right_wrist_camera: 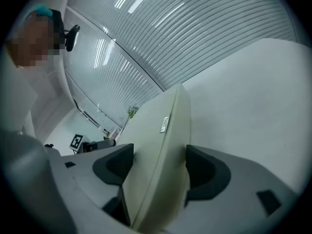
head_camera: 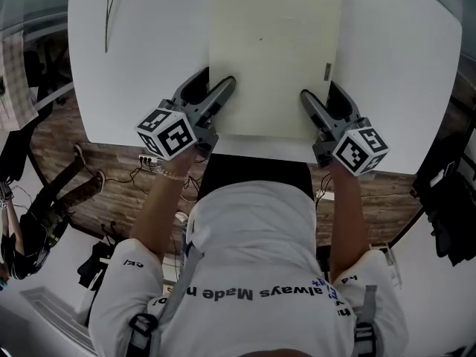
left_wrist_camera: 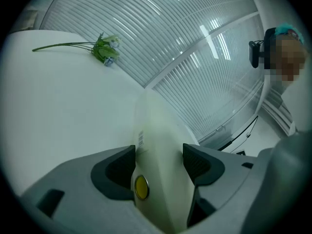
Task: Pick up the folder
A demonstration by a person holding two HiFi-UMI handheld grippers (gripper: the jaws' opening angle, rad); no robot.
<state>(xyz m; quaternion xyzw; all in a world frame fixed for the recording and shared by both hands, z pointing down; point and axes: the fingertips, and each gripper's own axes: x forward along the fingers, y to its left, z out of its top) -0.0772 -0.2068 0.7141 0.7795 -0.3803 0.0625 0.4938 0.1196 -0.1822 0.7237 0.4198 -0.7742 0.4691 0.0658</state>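
One folder [head_camera: 271, 50], near edge inside parted left tongs [head_camera: 216, 80] and right tongs [head_camera: 320, 91].

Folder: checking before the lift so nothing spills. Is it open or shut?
Shut. The folder lies flat on the white table, covers together, seen edge-on as one slab in both gripper views.

Right gripper [right_wrist_camera: 159, 165] jaws spread wide, cream folder [right_wrist_camera: 156, 130] edge-on between dark pads [right_wrist_camera: 204, 172], lower centre. Small label [right_wrist_camera: 165, 123] on folder. White table [right_wrist_camera: 243, 91] right; blinds [right_wrist_camera: 195, 28] across top; person [right_wrist_camera: 19, 106] upper left.
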